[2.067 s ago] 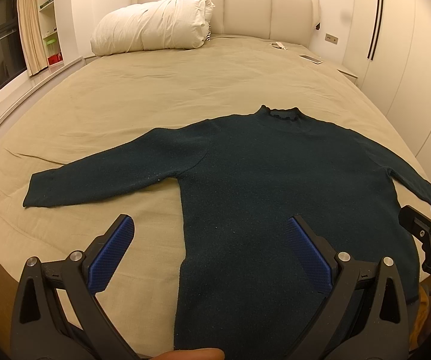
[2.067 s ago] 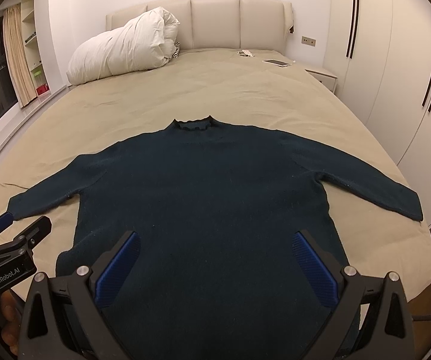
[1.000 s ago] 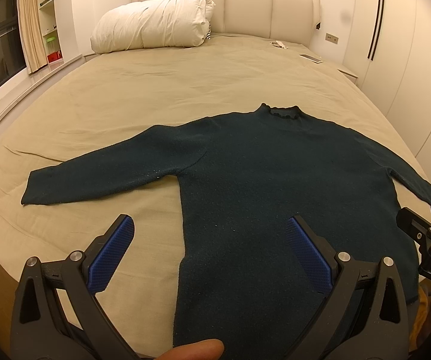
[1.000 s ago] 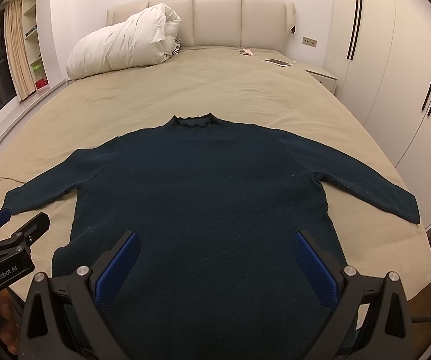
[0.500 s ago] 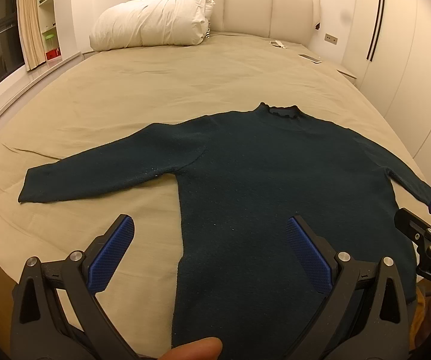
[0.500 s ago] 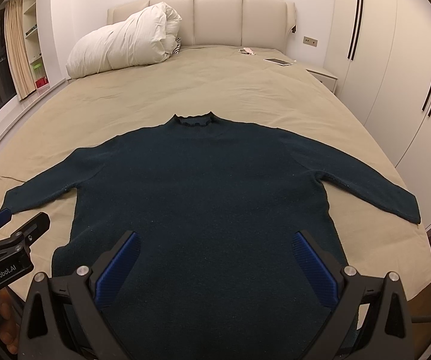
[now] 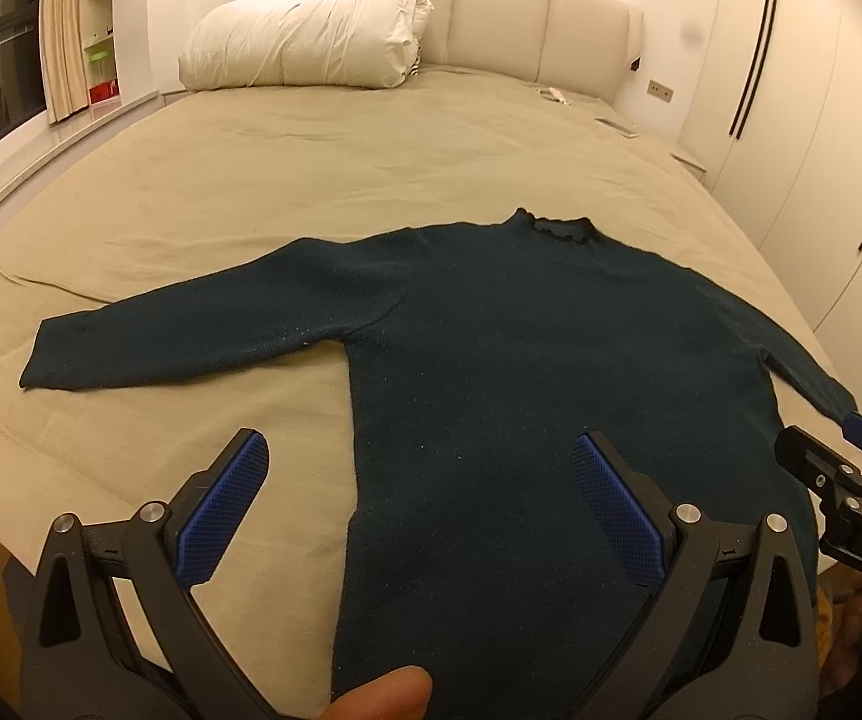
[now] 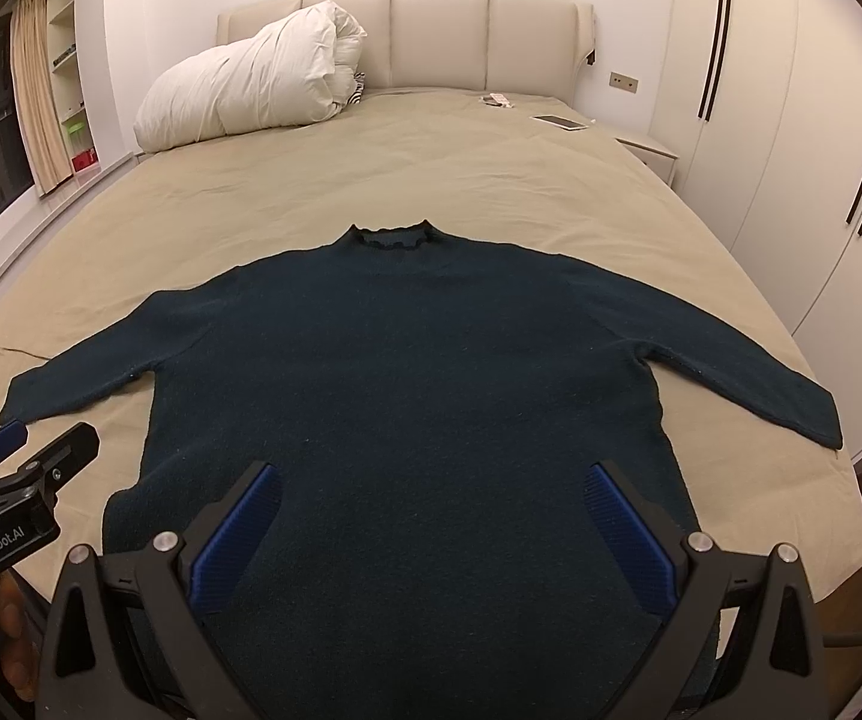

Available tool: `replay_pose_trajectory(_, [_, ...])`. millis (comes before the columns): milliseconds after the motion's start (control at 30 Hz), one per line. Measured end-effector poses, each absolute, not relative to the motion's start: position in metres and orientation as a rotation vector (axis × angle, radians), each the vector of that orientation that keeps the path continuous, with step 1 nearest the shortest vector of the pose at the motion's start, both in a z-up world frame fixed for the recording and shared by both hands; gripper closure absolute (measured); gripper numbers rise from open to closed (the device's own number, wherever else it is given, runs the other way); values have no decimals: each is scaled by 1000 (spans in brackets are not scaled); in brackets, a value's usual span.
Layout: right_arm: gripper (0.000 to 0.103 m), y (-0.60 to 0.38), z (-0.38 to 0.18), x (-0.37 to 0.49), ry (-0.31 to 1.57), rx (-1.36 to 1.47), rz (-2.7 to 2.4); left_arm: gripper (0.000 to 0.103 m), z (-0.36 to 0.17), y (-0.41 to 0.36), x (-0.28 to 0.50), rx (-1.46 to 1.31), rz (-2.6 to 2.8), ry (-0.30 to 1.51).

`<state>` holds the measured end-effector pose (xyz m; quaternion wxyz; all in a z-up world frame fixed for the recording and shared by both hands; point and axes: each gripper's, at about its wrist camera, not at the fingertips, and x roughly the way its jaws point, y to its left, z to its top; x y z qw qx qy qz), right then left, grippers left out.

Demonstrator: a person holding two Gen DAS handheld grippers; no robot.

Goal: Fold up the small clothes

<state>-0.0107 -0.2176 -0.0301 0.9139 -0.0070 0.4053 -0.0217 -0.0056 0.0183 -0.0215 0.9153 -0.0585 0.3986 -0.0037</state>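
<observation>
A dark teal long-sleeved sweater lies flat on the bed, collar pointing to the headboard and both sleeves spread outward. My left gripper hovers open above the sweater's lower left edge, nothing between its blue pads. My right gripper is open too, held over the lower middle of the sweater body. Each gripper shows at the side of the other's view: the right gripper and the left gripper. A fingertip shows at the bottom of the left wrist view.
The bed has a beige sheet and a padded headboard. A rolled white duvet lies at the far left. A phone and a small remote rest at the far right. Wardrobe doors stand close on the right.
The left gripper has drifted slightly, so the sweater sits a little further left and lower in its view. The right gripper has barely moved. Both stay open.
</observation>
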Motion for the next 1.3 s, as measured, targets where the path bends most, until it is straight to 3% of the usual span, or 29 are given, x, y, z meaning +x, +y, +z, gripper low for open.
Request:
replay_pose_trajectory(267, [0, -219, -29, -9, 825, 36, -14, 0, -35, 66, 1, -322, -109, 837])
replay_pose_trajectory(500, [0, -211, -22, -4, 779, 159, 103, 0, -41, 202, 5, -635, 11, 702])
replay_pose_trajectory(600, [0, -204, -19, -1, 746, 195, 145, 0, -59, 257, 8, -807, 17, 735])
replay_pose_trajectory(833, [6, -183, -16, 13, 739, 271, 272, 1, -134, 368, 10, -1269, 45, 610])
replay_pose_trajectory(1300, [10, -164, -22, 29, 773, 298, 327, 10, -177, 428, 23, -1417, 101, 542])
